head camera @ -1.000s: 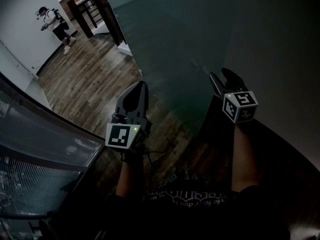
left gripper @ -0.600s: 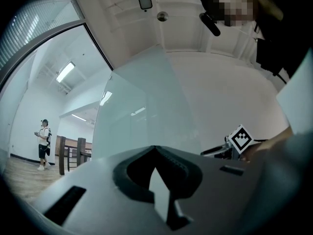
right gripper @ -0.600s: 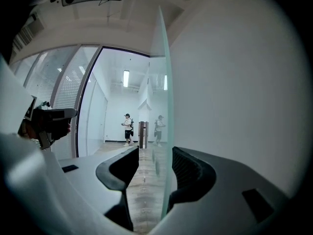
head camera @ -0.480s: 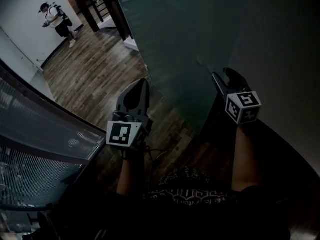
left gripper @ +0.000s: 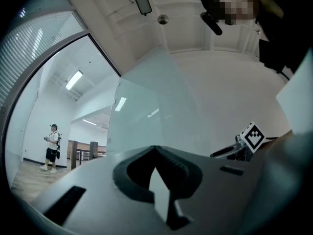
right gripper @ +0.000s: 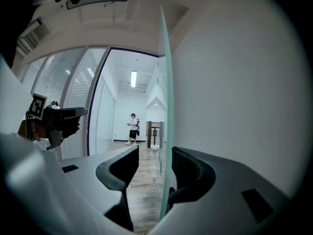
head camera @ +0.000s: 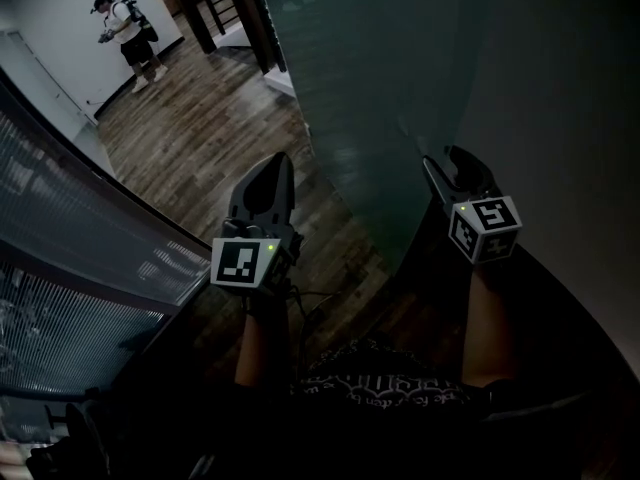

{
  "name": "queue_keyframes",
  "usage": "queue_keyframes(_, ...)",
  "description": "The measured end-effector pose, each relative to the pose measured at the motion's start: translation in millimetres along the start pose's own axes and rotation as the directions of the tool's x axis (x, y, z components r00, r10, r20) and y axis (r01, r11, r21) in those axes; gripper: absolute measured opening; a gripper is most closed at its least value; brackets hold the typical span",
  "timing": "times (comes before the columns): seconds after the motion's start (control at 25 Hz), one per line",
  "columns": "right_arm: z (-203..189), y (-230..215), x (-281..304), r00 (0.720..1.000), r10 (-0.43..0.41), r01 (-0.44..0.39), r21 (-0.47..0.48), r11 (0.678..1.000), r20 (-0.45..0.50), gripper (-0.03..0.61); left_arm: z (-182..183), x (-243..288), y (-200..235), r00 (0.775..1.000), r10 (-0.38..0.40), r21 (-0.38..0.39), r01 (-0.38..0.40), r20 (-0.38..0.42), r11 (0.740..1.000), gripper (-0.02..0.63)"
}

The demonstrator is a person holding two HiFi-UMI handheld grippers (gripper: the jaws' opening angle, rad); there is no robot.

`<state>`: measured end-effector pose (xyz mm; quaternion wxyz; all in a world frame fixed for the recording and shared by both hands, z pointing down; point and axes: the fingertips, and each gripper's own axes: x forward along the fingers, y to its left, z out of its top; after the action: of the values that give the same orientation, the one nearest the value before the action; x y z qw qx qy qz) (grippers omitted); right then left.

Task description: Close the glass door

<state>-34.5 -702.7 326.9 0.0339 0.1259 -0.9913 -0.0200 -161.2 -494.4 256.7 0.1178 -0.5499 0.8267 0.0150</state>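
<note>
While the glass door stands well off its frame in the head view, the right gripper straddles its free edge and the left gripper hangs over the wood floor. In the left gripper view the jaws meet on nothing, and the glass has slid rightward. In the right gripper view the jaws stand narrowly apart round the edge, with a gap at the left jaw. The doorway sits slightly nearer than half a second ago, so the door seems to be swinging but is far from shut.

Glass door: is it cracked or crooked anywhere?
Nothing stands out. The glass door looks whole and upright, with no cracks showing. Its edge sits between the open jaws of the right tool.
</note>
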Motion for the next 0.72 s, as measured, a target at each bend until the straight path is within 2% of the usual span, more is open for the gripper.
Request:
queue_keyframes(0.52,-3,61,10,0.982,0.186,-0.186,0.007,0.982,-0.005,0.195,-6,-18,34,0.989,0.149,0.029,-0.149,0.003,0.988,0.002)
queue_keyframes(0.72,-11,84,21,0.963,0.268,-0.268,-0.018,0.963,-0.001,0.195,-10,-28,44,0.98,0.198,0.04,-0.198,0.008,0.979,0.002)
